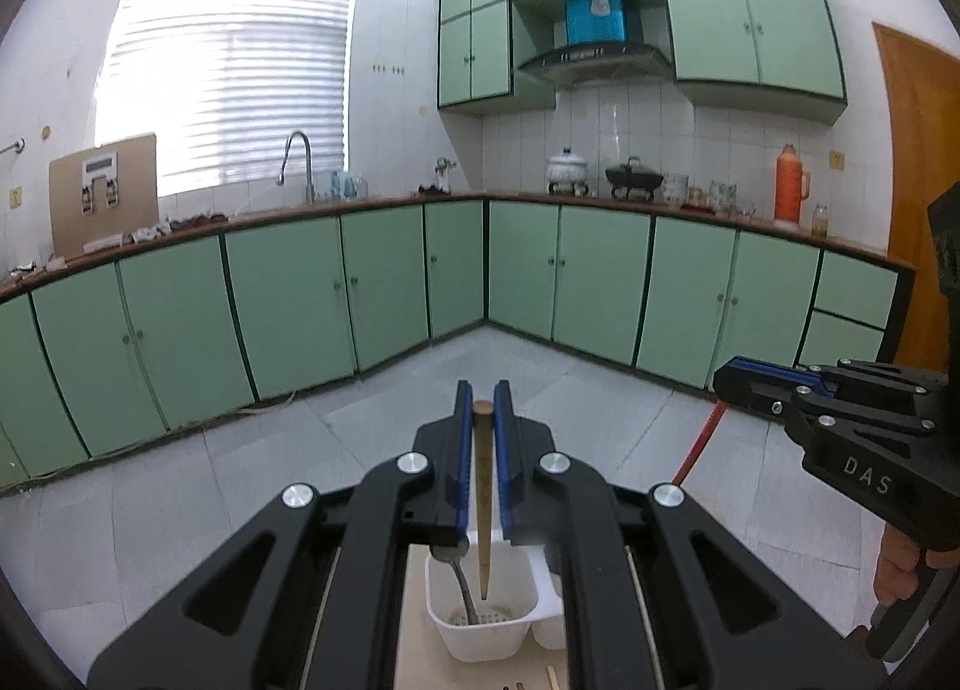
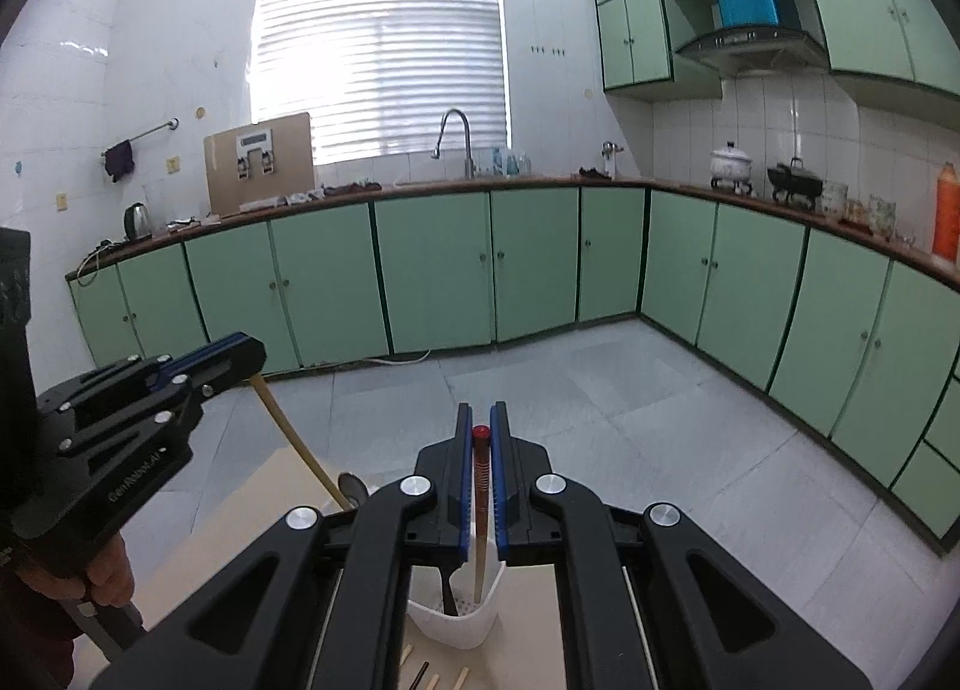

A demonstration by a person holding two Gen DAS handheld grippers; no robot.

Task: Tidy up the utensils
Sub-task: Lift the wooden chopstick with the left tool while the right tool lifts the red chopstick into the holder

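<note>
Both jaws clamped: left gripper (image 1: 483, 408) on a wooden chopstick (image 1: 483, 486), right gripper (image 2: 480, 426) on a red-topped chopstick (image 2: 480, 486).
Centre each tip over the white utensil holder (image 1: 480, 639) before releasing, clear of the spoon (image 1: 459, 582).

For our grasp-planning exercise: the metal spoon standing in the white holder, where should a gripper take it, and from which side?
Grip the metal spoon on its thin neck just under the bowl, coming from above. It stands handle-down in the white holder, leaning, so only its upper part is clear of the walls.
</note>
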